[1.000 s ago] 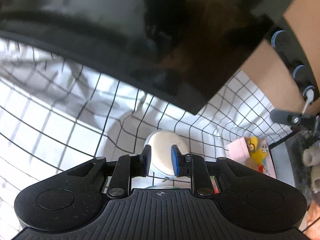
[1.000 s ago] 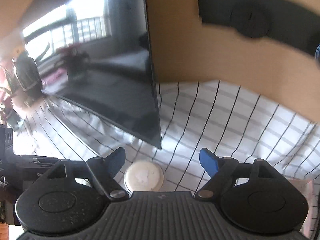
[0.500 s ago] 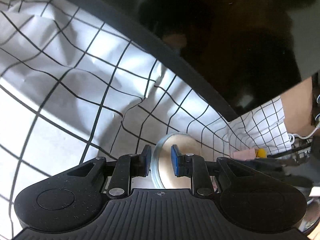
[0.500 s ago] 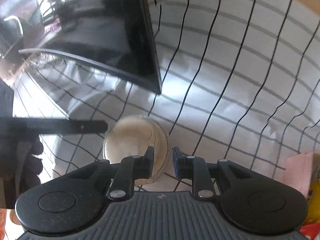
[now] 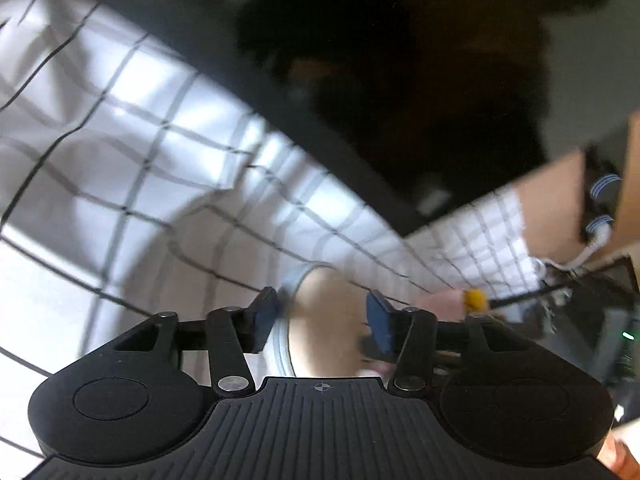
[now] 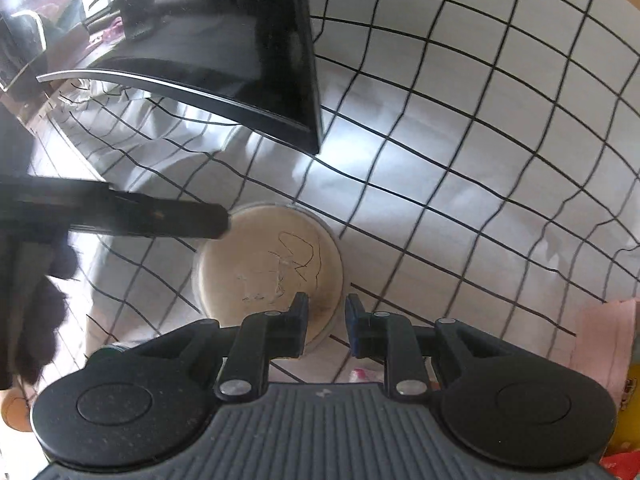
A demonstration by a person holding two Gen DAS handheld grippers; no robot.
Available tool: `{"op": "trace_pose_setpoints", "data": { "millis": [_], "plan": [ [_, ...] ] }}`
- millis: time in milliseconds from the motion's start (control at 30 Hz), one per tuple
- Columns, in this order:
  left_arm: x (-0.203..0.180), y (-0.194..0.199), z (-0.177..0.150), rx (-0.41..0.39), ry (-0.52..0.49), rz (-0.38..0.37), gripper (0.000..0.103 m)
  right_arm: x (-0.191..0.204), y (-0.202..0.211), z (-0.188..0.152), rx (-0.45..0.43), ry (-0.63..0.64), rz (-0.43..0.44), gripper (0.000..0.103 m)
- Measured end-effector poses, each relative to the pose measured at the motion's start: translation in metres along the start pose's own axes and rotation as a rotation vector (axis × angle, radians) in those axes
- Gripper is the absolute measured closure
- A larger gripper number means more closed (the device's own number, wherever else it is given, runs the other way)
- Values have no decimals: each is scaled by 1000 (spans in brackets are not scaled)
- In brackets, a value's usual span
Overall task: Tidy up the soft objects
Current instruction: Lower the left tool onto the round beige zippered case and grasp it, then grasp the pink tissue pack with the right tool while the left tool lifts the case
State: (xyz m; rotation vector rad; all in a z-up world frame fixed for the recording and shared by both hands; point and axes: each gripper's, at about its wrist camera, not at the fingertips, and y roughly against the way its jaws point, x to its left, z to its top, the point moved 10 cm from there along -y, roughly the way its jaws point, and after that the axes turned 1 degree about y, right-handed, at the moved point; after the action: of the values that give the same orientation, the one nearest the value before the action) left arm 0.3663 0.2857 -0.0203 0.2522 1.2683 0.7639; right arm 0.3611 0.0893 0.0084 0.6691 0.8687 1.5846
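A round cream pad [image 6: 272, 264] with a pale grey rim and thin scribbles on top lies on the white checked cloth [image 6: 460, 160]. My right gripper [image 6: 326, 318] is shut on its near right rim, one finger over the top and one outside the edge. In the left wrist view the same pad [image 5: 320, 320] sits between the jaws of my left gripper [image 5: 322, 316]. Those jaws are opening and the pads stand clear of its sides. The left gripper's fingers [image 6: 160, 218] reach in from the left to the pad's far left edge.
A black monitor [image 6: 224, 52] stands on the cloth just behind the pad. A pink packet [image 6: 608, 340] with something yellow lies to the right [image 5: 476, 298]. A brown wall with black fittings and a white cable [image 5: 596, 236] is at the far right.
Both grippers came down to the pad. The right jaws closed from wide to narrow on its rim. The left jaws, narrow half a second ago, have spread apart around the pad.
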Motion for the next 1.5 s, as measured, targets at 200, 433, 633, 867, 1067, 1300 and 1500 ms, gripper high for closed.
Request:
{"op": "trace_pose_setpoints", "data": {
  "millis": [200, 433, 633, 867, 1067, 1300, 1500],
  "plan": [
    [-21, 0, -7, 7, -102, 11, 47, -7, 2, -3, -3, -3, -10, 82],
    [7, -21, -10, 48, -110, 176, 49, -3, -1, -3, -4, 12, -16, 82],
    [15, -31, -17, 72, -85, 143, 46, -7, -8, -6, 16, -4, -28, 82],
    [3, -28, -12, 78, -105, 122, 46, -10, -14, -7, 35, -27, -22, 87],
    [-30, -16, -12, 98, -156, 27, 49, -5, -21, -10, 47, -32, 17, 90],
    [-17, -44, -11, 115, -152, 160, 56, 3, -14, -12, 32, -3, 27, 90],
    [-24, -37, -14, 116, -230, 279, 58, -8, 41, 6, -62, 17, 41, 67]
  ]
}}
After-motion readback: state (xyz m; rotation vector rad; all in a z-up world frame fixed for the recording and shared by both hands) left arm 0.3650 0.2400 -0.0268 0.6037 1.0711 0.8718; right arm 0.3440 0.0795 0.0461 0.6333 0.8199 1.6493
